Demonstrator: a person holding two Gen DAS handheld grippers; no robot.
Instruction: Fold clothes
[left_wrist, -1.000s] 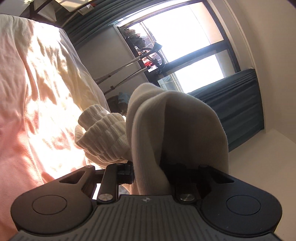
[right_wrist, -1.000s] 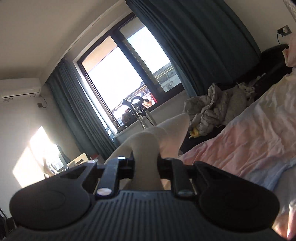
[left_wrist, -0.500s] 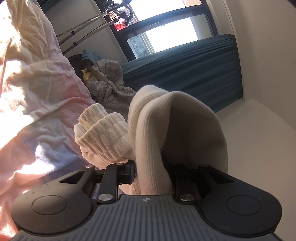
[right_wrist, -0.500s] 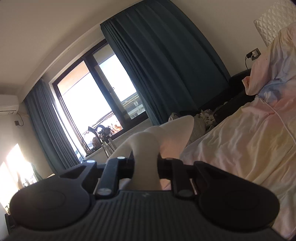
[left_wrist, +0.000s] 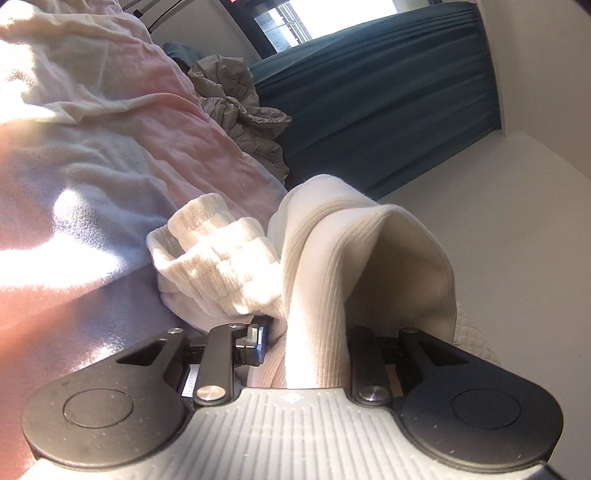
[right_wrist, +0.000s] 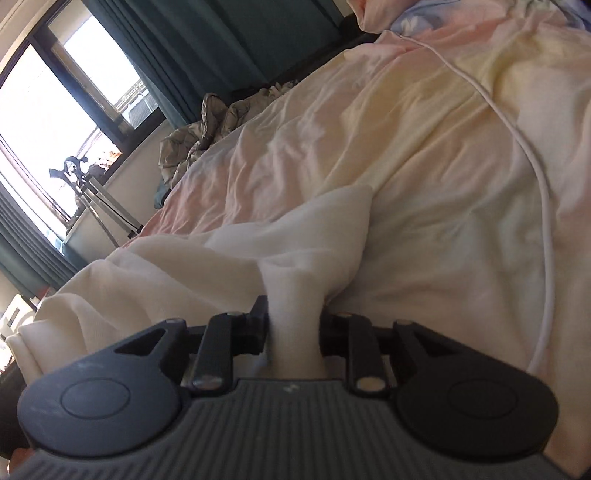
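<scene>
On the pastel bedsheet (right_wrist: 424, 155), one cream ribbed garment (right_wrist: 192, 266) is seen lying, stretched leftward from the right gripper (right_wrist: 293, 325), whose two fingers are pressed together on a bunched fold of it. In the left wrist view, the same garment (left_wrist: 354, 266) is pinched between the two fingers of the left gripper (left_wrist: 306, 343), and it is raised beside the bed. One ribbed cuff (left_wrist: 207, 251) is counted, folded over just left of the held bundle. One white cable (right_wrist: 532, 162) is laid across the sheet, its lower end cut off behind the gripper body. One crumpled grey heap (right_wrist: 207, 136) is seen at the far bed edge; what it is cannot be made out. Dark teal curtains (left_wrist: 388, 88) are hung by one window (right_wrist: 48, 103). The fingertips of both grippers are hidden by the cloth. The garment's type cannot be told.
</scene>
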